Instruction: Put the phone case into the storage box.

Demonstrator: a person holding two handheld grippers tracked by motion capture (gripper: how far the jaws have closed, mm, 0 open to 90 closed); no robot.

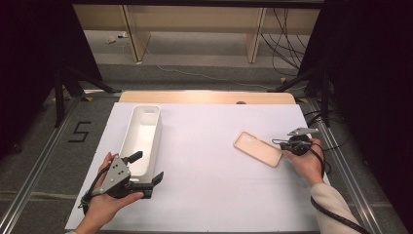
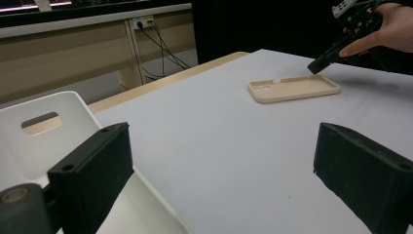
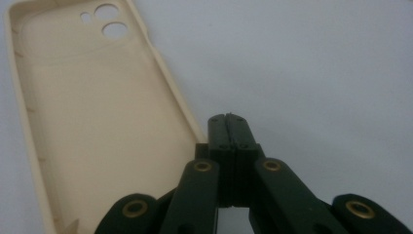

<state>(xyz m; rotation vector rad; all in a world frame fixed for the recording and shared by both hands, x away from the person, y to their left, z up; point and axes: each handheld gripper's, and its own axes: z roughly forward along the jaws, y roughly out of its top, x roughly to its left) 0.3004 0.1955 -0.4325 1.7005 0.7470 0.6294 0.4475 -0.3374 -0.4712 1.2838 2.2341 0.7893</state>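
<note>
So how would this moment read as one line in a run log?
right gripper: shut, empty, beside phone case | left gripper: open, at white bin | case: flat on table, open side up

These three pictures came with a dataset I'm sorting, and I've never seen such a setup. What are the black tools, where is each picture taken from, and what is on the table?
A person sits at a table covered with a white sheet and holds a hand-operated two-jaw gripper in each hand; there is no robot arm.

The high view looks down from above the person's side. The left gripper has its jaws wide open beside the near end of a long white plastic bin, with nothing between them. The right gripper has its jaws shut and empty, with its tip at the edge of a beige phone case that lies open side up.

The other two pictures come from cameras riding on the grippers. The left gripper view looks across the table towards the case and the other hand. The right gripper view looks closely along its closed jaws, beside the case's rim.
</note>
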